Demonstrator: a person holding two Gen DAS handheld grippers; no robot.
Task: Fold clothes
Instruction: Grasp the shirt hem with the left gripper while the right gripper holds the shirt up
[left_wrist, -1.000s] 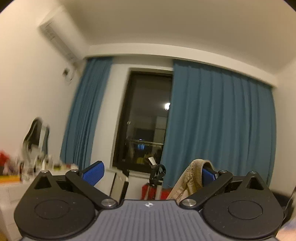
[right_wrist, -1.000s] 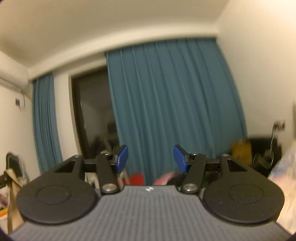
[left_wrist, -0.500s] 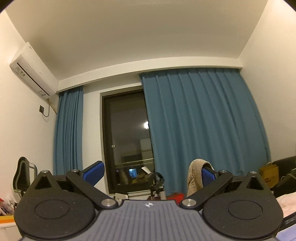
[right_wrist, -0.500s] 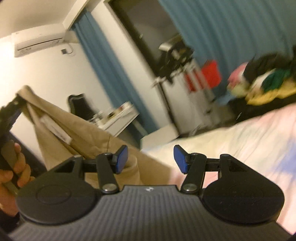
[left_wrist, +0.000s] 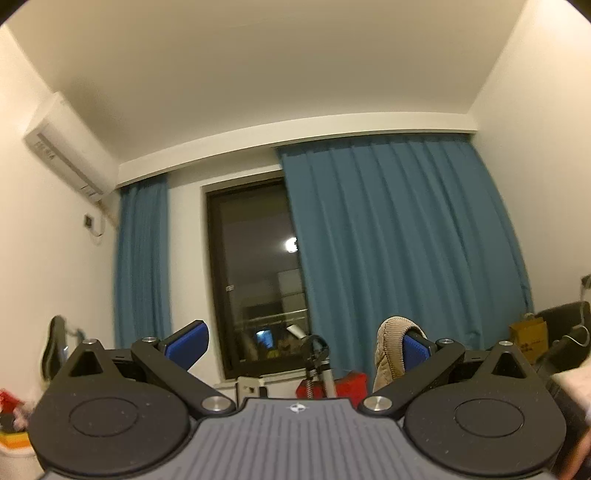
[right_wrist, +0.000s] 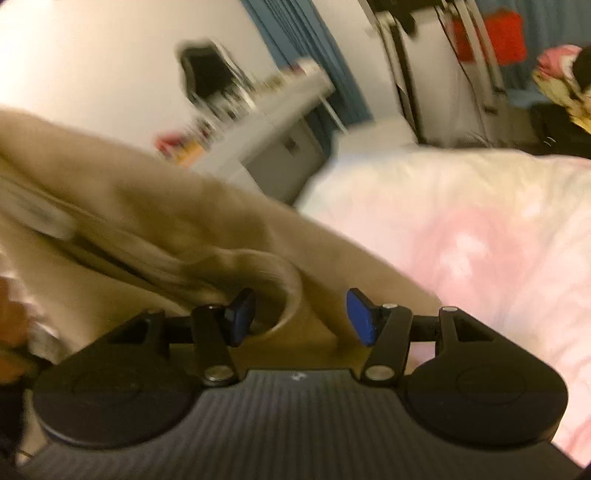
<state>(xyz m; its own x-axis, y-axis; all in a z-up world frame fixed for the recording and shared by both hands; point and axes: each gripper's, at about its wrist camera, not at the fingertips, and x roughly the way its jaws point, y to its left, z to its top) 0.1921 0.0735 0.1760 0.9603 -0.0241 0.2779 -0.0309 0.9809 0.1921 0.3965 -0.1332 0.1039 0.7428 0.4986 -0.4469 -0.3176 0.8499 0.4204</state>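
A tan corduroy garment (right_wrist: 155, 221) hangs across the left of the right wrist view, over a pink and white bed cover (right_wrist: 480, 236). My right gripper (right_wrist: 301, 317) is open, its jaws on either side of a fold of the tan cloth. In the left wrist view my left gripper (left_wrist: 301, 345) points up at the window with its jaws wide apart. A bunch of the tan garment (left_wrist: 391, 347) is draped over its right fingertip (left_wrist: 415, 350). The view is blurred in the right wrist frame.
Blue curtains (left_wrist: 399, 251) and a dark window (left_wrist: 258, 273) fill the far wall. A white desk (right_wrist: 280, 122) with clutter stands left of the bed. A pile of coloured clothes (right_wrist: 561, 81) lies at the far right. A red box (left_wrist: 347, 384) sits below the window.
My right gripper has swung down from the curtains to the bed and closed in on the tan garment. My left gripper has tilted slightly upward, the cloth still on its right finger.
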